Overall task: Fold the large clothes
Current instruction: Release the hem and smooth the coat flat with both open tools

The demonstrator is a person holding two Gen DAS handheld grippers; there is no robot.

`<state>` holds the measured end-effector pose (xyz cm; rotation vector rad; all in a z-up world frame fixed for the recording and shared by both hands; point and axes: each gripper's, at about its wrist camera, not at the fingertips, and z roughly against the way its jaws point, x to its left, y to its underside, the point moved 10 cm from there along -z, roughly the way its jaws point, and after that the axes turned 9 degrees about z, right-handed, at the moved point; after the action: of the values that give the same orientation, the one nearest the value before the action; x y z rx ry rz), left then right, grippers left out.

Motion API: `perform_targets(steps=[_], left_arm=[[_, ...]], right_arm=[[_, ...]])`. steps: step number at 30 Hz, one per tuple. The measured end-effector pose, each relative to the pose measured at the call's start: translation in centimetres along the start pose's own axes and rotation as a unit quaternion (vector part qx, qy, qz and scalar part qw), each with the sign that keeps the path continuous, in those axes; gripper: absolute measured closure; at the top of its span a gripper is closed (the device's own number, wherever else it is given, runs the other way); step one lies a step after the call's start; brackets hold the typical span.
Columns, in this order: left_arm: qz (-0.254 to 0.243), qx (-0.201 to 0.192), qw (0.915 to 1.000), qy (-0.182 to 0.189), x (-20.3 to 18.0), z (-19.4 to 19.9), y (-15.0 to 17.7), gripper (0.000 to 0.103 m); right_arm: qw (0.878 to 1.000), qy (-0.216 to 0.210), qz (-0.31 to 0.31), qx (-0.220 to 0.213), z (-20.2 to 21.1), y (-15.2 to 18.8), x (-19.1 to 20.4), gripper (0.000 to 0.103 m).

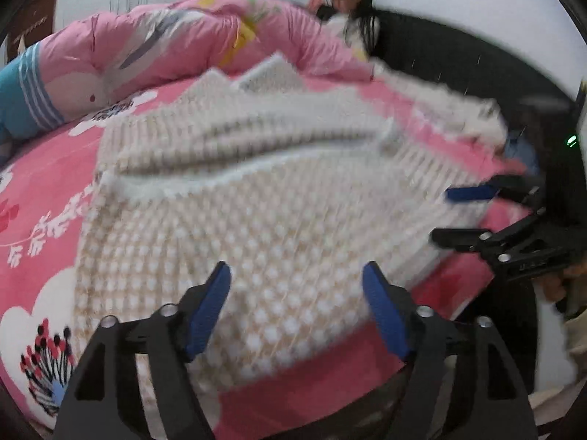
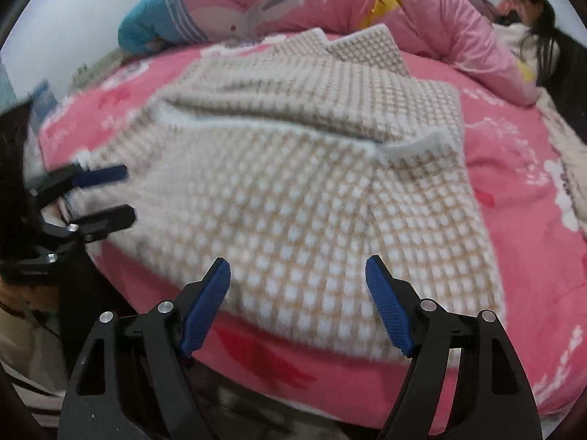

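A large cream and beige waffle-knit garment (image 1: 256, 227) lies spread on a pink bed, with a fold ridge across its middle; it also shows in the right wrist view (image 2: 301, 190). My left gripper (image 1: 297, 275) is open and empty, hovering over the garment's near hem. My right gripper (image 2: 298, 271) is open and empty above the near hem too. Each gripper shows in the other's view: the right gripper (image 1: 451, 216) at the garment's right edge, the left gripper (image 2: 124, 194) at its left edge.
The pink bedsheet (image 2: 521, 190) has white and red prints. A bunched pink duvet (image 1: 190, 36) and a blue striped pillow (image 2: 154, 25) lie at the far side. A person (image 1: 352, 11) sits at the far corner. A dark bed frame (image 1: 458, 62) runs on the right.
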<state>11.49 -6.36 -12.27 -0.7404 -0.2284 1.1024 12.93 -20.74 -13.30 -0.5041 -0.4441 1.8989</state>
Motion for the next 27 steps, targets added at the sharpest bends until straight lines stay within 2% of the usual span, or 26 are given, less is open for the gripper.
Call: perform_targets(steps=[1,3,8,11,13,14,15,16,19,22,27], left_arm=[[0.004,0.017,0.9998,-0.009,0.6,-1.2,1.0,0.026],[0.017,0.009,0.9998,0.002,0.8,-1.5,1.1,0.025],[0.027,-0.011,0.9995,-0.014,1.2,1.4,-0.4,0.025],[0.066,-0.027,0.9974,-0.005,2.7,3.1,-0.5,0.021],[0.09,-0.02,0.9956,-0.016,4.0,2.7,0.0,0.018],[0.105,-0.002,0.9938,-0.037,5.3,1.7,0.8,0.018],[0.116,0.014,0.9922,-0.043,6.2,0.7,1.7,0.018],[0.12,0.006,0.9921,-0.037,6.4,0.6,1.8,0.018],[0.108,0.005,0.9927,-0.053,6.0,0.6,1.6,0.016],[0.114,0.008,0.9919,-0.055,5.9,0.4,1.5,0.014],[0.119,0.017,0.9906,-0.065,5.7,0.0,1.4,0.008]], right_arm=[[1.0,-0.001,0.002,0.004,-1.2,0.5,0.1,0.029],[1.0,-0.007,-0.011,0.003,-2.1,0.8,-0.3,0.028],[0.999,-0.008,-0.033,-0.012,1.1,0.6,-1.9,0.028],[0.998,0.005,-0.063,-0.014,2.1,1.8,-3.9,0.027],[0.996,0.001,-0.085,0.0,0.9,3.1,-4.9,0.026],[0.995,-0.007,-0.095,0.004,0.5,3.8,-4.8,0.026],[0.995,-0.012,-0.1,0.002,0.1,4.4,-4.7,0.025],[0.995,-0.011,-0.1,-0.001,-0.1,4.5,-4.7,0.023],[0.995,-0.004,-0.095,0.003,0.3,4.3,-4.8,0.022],[0.994,-0.016,-0.109,0.004,0.5,3.8,-4.8,0.022],[0.991,-0.053,-0.122,-0.031,2.1,1.6,-4.2,0.013]])
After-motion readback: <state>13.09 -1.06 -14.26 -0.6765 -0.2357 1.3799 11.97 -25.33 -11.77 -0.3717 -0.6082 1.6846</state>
